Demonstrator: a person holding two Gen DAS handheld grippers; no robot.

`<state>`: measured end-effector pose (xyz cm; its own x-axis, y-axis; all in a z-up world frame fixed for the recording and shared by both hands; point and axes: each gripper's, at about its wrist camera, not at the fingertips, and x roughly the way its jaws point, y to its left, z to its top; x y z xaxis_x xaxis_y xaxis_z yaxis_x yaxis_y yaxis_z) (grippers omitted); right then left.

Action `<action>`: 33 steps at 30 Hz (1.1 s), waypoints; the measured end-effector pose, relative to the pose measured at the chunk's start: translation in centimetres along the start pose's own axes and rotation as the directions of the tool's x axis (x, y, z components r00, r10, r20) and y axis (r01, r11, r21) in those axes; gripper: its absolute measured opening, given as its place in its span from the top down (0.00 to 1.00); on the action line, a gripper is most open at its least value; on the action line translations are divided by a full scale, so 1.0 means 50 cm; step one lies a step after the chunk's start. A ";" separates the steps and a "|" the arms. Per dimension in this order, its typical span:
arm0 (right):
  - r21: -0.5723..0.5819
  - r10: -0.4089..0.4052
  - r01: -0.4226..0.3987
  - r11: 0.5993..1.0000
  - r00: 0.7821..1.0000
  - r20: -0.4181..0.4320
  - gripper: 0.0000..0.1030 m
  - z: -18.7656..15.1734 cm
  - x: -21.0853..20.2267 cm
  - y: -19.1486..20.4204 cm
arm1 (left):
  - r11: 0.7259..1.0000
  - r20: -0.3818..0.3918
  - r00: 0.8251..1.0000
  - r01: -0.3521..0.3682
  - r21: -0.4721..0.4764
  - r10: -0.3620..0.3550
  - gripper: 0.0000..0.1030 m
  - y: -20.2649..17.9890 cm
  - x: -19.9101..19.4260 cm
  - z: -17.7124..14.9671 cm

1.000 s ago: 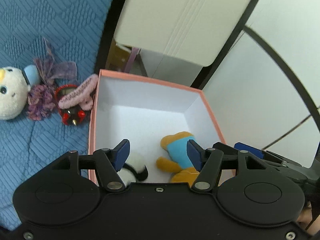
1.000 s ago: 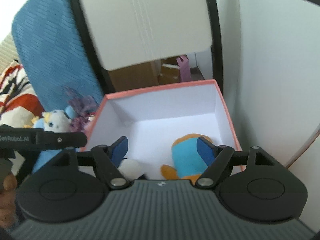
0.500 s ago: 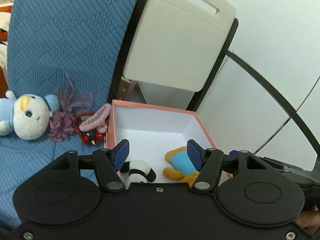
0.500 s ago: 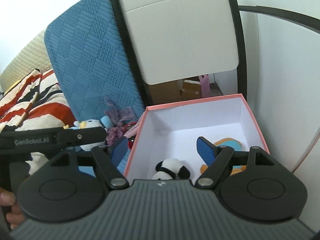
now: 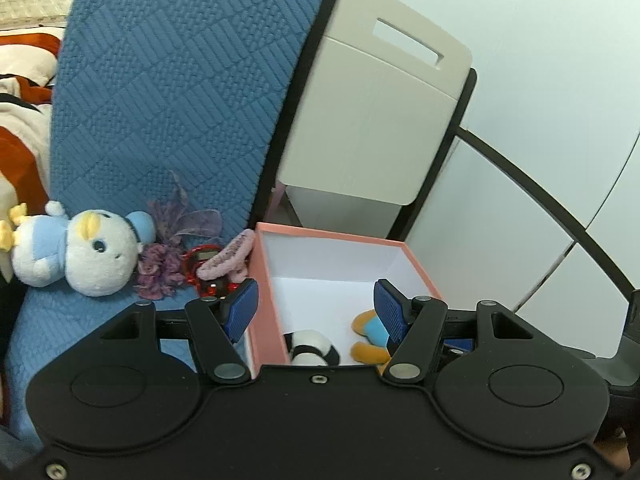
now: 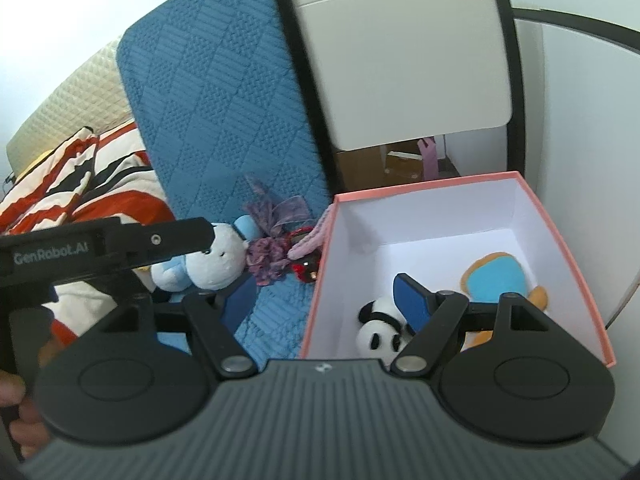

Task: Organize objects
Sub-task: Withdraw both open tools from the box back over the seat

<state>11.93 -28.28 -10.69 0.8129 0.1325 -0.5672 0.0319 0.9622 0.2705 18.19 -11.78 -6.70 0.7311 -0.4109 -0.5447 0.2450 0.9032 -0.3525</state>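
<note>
Both tongs, left gripper [image 5: 316, 306] and right gripper [image 6: 326, 300], stand apart and empty above the near rim of the pink box [image 6: 560, 232]. Inside lie a panda toy [image 6: 378, 330] and an orange-blue toy [image 6: 496, 276]. At nine o'clock, a bird toy [image 5: 80, 252] and purple flowers [image 5: 168, 256] crowd the blue cushion [image 5: 180, 80]; a beige chair back [image 5: 372, 112] stands at twelve.

**Lighting and picture quality, both wrist views**

Even, bright daylight, cool in tone. The pink box [image 6: 568, 256] has a white interior that is nearly washed out, with soft shadow under its near wall. In the right view the upper left corner bleaches to glare. Fisheye bending curves straight edges — strongest at the borders. The pale chair back [image 5: 372, 112] shows slight smear; the centres are sharp.
</note>
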 end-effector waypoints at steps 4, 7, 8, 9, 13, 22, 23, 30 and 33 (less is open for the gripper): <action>-0.011 0.004 -0.004 1.000 1.000 0.000 0.25 -0.008 0.004 0.033 | 1.000 0.006 1.000 -0.004 -0.015 0.004 0.41 0.033 -0.022 -0.008; -0.011 0.005 -0.005 1.000 1.000 -0.002 0.25 -0.017 0.009 0.054 | 1.000 0.015 1.000 -0.013 -0.020 0.014 0.41 0.057 -0.037 -0.014; -0.012 0.003 -0.003 1.000 1.000 -0.002 0.25 -0.019 0.012 0.061 | 1.000 0.019 1.000 -0.018 -0.019 0.019 0.41 0.065 -0.042 -0.016; -0.011 0.002 -0.002 1.000 1.000 -0.003 0.25 -0.022 0.014 0.066 | 1.000 0.022 1.000 -0.019 -0.022 0.019 0.41 0.072 -0.047 -0.019; -0.005 -0.003 0.003 1.000 1.000 -0.012 0.25 -0.036 0.022 0.091 | 0.999 0.026 0.999 -0.031 -0.033 0.032 0.41 0.107 -0.060 -0.026; -0.008 -0.009 0.009 1.000 0.999 -0.040 0.25 -0.061 0.056 0.142 | 0.997 0.037 0.998 -0.050 -0.065 0.052 0.41 0.178 -0.074 -0.044; -0.013 -0.006 0.005 1.000 0.999 -0.045 0.25 -0.062 0.061 0.147 | 0.997 0.035 0.998 -0.045 -0.070 0.047 0.41 0.186 -0.074 -0.045; -0.036 -0.020 0.018 0.999 0.998 -0.052 0.25 -0.052 0.089 0.156 | 0.993 0.021 0.997 -0.077 -0.093 0.080 0.40 0.224 -0.065 -0.058; -0.041 -0.028 0.026 0.999 0.998 -0.053 0.25 -0.051 0.103 0.152 | 0.989 0.016 0.994 -0.109 -0.103 0.111 0.35 0.238 -0.055 -0.066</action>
<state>14.87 -19.67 -13.55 0.7795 0.1181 -0.6152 0.0290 0.9742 0.2239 17.00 -0.33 -11.92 0.7638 -0.3057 -0.5685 0.0968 0.9250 -0.3675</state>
